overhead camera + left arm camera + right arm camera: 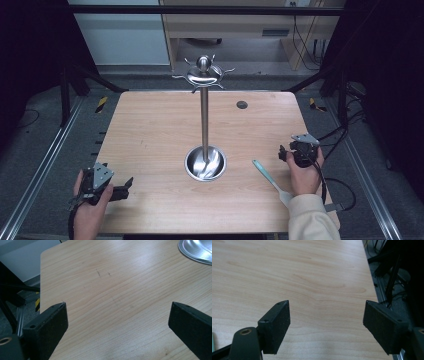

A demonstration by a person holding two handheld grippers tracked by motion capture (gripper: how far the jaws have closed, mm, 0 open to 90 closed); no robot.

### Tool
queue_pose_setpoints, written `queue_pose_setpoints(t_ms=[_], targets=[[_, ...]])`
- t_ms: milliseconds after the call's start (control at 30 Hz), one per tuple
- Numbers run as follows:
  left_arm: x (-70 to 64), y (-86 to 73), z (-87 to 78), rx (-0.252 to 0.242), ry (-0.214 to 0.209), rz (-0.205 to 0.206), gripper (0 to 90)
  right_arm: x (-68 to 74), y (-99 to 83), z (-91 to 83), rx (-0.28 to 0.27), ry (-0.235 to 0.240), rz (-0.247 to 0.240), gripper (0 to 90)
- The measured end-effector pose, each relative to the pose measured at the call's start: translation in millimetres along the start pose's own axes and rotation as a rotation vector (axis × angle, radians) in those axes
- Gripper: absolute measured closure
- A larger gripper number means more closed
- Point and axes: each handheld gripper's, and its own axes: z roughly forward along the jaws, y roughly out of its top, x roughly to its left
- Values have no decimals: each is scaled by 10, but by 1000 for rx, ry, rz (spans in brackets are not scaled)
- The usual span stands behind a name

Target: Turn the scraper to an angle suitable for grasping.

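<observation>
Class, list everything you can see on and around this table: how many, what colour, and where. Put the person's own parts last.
Table: one, light wood, centre.
Stand: one, silver, a pole with hooks on top rising from a round dish base, mid-table.
Utensil: one, pale green handle and white end, lying flat right of the stand's base.
Hole: one, dark, far right of the tabletop.
Left gripper: one, black, near left edge, fingers apart, holding nothing.
Right gripper: one, black, right side by the utensil, fingers apart, holding nothing.
Hands: two, one on each gripper.
</observation>
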Motion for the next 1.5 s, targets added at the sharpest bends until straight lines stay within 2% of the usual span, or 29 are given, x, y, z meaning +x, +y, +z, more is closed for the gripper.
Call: queue_pose_setpoints(t_ms=[67,200,300,333,433,467,500,667,733,900,1067,1167,1367,1500], targets=[[1,4,-1,1,-1,2,23,43,11,10,43,9,-8,207],[-6,11,1,-2,0,6,23,114,23,-3,34,52,-51,239],[-13,12,1,4,0,12,23,143,22,-18,46,66,-59,280],[-14,13,2,4,0,14,23,140,8,-28,53,81,-75,319],[-14,15,6,3,0,14,23,168,0,-59,59,108,-82,408],[-15,15,7,3,0,15,23,168,0,-59,59,108,-82,408],[-18,15,8,3,1,16,23,205,-1,-73,64,135,-103,495],[-26,20,9,9,-1,25,23,321,7,-109,76,182,-160,690],[-31,17,17,12,-1,25,23,342,4,-121,80,220,-166,766],[-42,17,23,17,-4,28,23,376,-7,-134,90,265,-177,900],[-39,12,25,22,-4,30,23,400,-12,-151,96,318,-163,900],[-35,9,26,23,-5,30,23,412,-14,-162,98,324,-167,900],[-46,11,40,32,-9,30,24,456,-24,-133,127,355,-182,900],[-44,19,39,30,-6,33,23,526,-27,-132,149,380,-214,900]])
